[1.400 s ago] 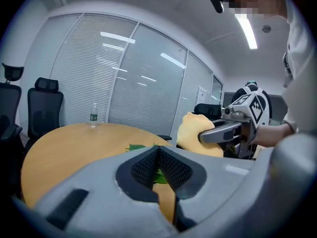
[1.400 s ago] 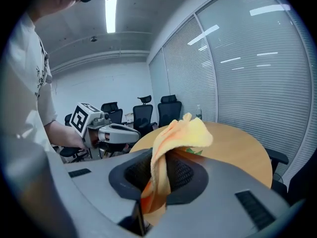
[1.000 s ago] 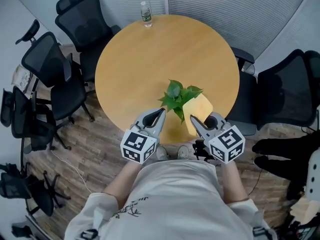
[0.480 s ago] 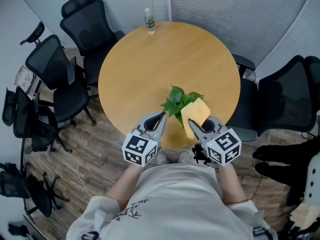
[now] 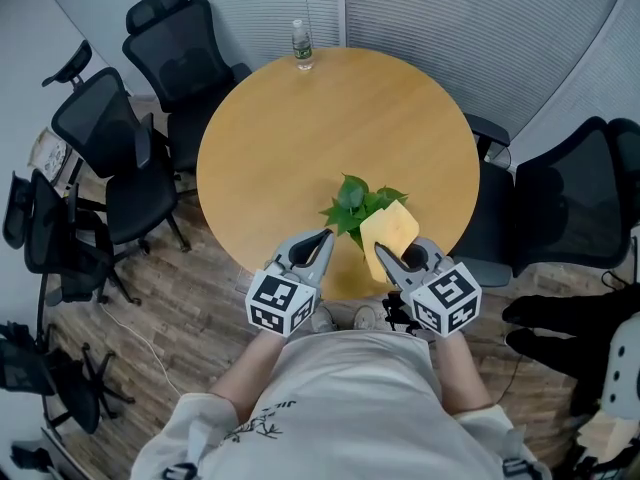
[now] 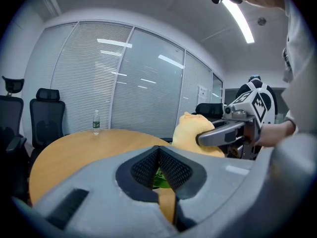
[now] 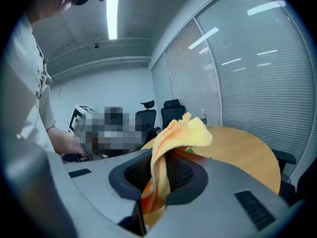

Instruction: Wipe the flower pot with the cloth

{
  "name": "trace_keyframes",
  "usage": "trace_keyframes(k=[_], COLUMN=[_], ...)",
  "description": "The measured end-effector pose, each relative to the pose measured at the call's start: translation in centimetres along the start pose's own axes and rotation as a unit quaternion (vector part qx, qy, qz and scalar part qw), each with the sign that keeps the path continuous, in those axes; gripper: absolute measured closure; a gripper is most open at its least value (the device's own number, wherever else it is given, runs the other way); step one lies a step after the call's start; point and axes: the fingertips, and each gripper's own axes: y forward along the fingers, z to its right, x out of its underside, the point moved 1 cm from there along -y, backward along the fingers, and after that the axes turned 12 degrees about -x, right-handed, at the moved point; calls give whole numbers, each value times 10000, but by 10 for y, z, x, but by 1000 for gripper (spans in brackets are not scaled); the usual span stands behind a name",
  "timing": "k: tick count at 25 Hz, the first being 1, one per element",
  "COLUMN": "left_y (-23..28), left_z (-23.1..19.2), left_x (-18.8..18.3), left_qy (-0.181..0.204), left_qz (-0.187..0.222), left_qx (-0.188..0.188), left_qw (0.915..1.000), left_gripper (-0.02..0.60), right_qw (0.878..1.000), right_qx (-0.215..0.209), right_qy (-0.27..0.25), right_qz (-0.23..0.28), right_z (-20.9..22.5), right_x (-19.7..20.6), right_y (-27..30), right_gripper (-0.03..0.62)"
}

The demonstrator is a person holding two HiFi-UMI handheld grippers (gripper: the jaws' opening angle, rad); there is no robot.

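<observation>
Cloth (image 5: 388,230) nearer plant (image 5: 352,200), pinched in right gripper (image 5: 384,252) jaws; left gripper (image 5: 325,236) jaws together, per own view.

Probably an office meeting room: round table (image 5: 300,148), swivel chairs (image 5: 95,128), slatted blinds (image 5: 450,18).

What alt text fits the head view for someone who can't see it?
From above: a person at a round wooden table holds a yellow cloth clamped in the right gripper beside a green plant at the near edge. The left gripper, shut and empty, flanks the plant's other side. A water bottle stands at the far edge.
</observation>
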Motion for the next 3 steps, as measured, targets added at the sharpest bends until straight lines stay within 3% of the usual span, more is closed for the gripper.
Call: trace_keyframes(k=[3], left_y=[1], left_z=[4], left_x=[-3], left_qy=[24], left_qz=[22], left_qx=[31], left_qw=[10000], left_gripper=[571], right_qw=[10000], right_qx=[21], right_qy=[4], right_qz=[-11], right_z=[2], right_x=[1], right_y=[-2], right_gripper=[539])
